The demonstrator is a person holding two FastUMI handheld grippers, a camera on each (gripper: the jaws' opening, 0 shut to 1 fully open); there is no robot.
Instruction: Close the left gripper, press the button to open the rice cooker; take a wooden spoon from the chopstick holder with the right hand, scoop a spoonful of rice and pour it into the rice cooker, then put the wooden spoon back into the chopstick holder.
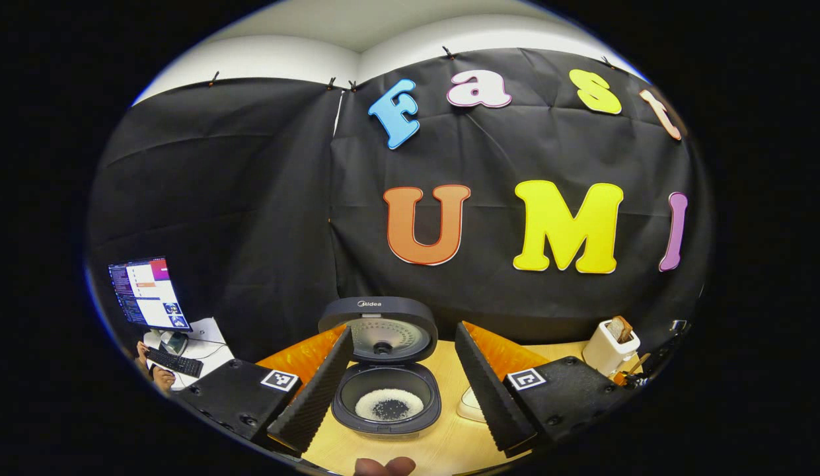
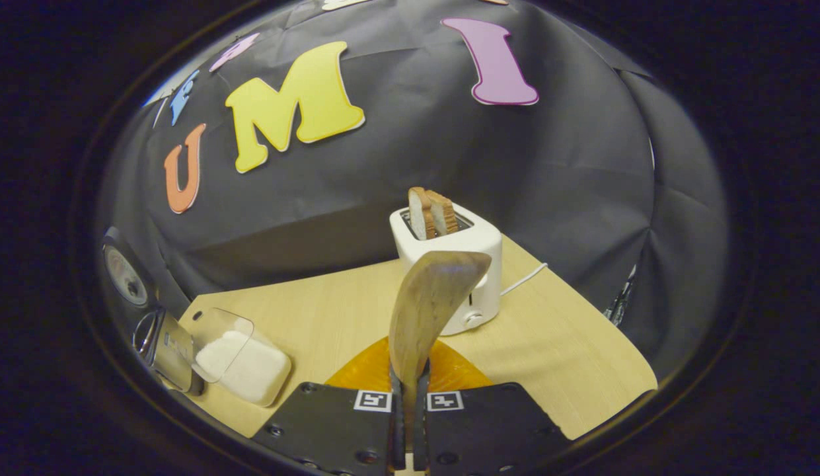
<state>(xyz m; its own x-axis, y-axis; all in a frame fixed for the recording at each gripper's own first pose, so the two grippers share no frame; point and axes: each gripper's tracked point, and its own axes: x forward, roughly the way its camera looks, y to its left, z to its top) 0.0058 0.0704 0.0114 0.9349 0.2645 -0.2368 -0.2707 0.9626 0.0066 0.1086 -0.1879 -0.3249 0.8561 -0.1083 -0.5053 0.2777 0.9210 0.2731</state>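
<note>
**Spoon Held Up, Cooker Open**

Fingertips of a hand [image 1: 384, 466] peek in at the very bottom of the left gripper view, just in front of the rice cooker [image 1: 386, 396]. Its lid [image 1: 378, 320] stands up, and white rice [image 1: 388, 404] lies in the pot. On both sides of the cooker, the left gripper [image 1: 401, 406] has its fingers spread wide apart. A white toaster [image 1: 610, 347] stands far to the cooker's right.

Next, in the right gripper view, the right gripper [image 2: 410, 396] pinches the wooden spoon [image 2: 428, 311] by its handle. The spoon's bowl sticks up in front of the toaster [image 2: 457, 264], which holds bread [image 2: 433, 213]. A clear tub of rice [image 2: 241, 363] sits well to the toaster's left.
</note>
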